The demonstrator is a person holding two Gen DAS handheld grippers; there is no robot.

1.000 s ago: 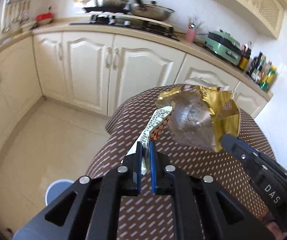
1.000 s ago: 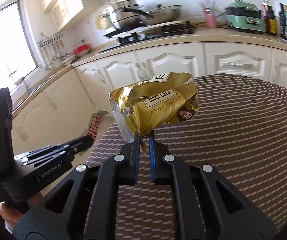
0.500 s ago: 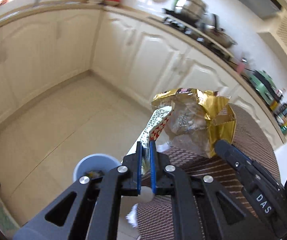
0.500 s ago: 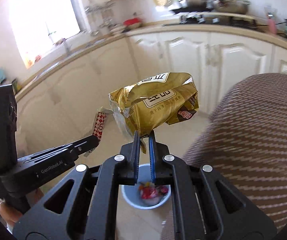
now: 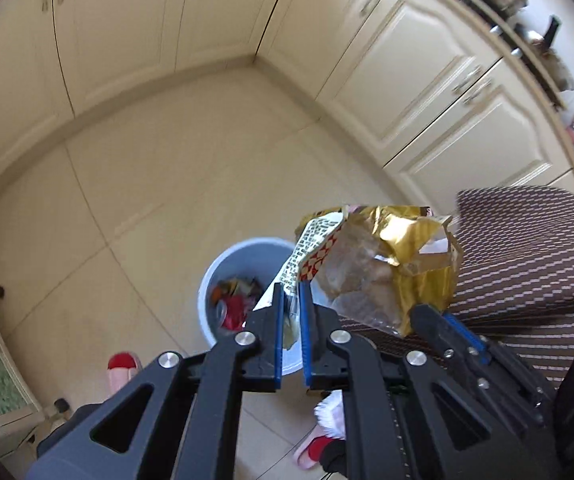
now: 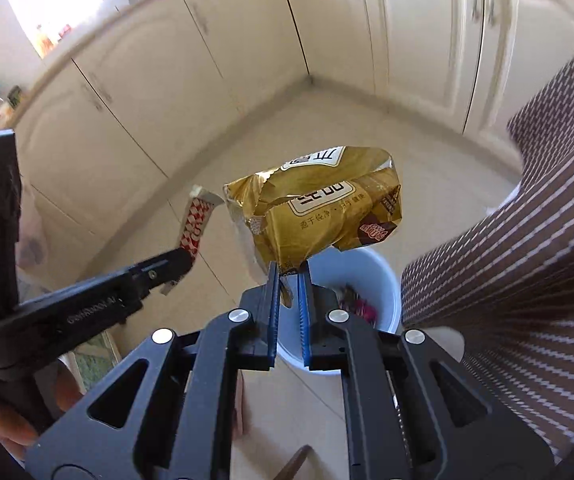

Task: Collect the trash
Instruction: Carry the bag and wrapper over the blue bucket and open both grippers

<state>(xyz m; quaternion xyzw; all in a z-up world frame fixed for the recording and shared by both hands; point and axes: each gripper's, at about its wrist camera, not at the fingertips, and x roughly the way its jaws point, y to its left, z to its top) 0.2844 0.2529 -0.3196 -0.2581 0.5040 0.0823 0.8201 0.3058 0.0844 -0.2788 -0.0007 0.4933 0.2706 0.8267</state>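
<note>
A red-and-white wrapper [image 5: 307, 256] is pinched in the left gripper [image 5: 291, 300] jaws, and a gold snack bag [image 6: 319, 208] in the right gripper [image 6: 287, 280] jaws. Both are held above a white bin [image 5: 223, 276] on the floor [image 5: 127, 208], beside the brown-patterned surface [image 6: 527, 240].

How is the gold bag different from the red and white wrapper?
The gold bag is puffy and crumpled; the red and white wrapper is a thin flat strip. The gold bag is pinched by the right gripper, the wrapper by the left gripper. The bag looks much bigger. Both hang above the white bin on the floor.
</note>
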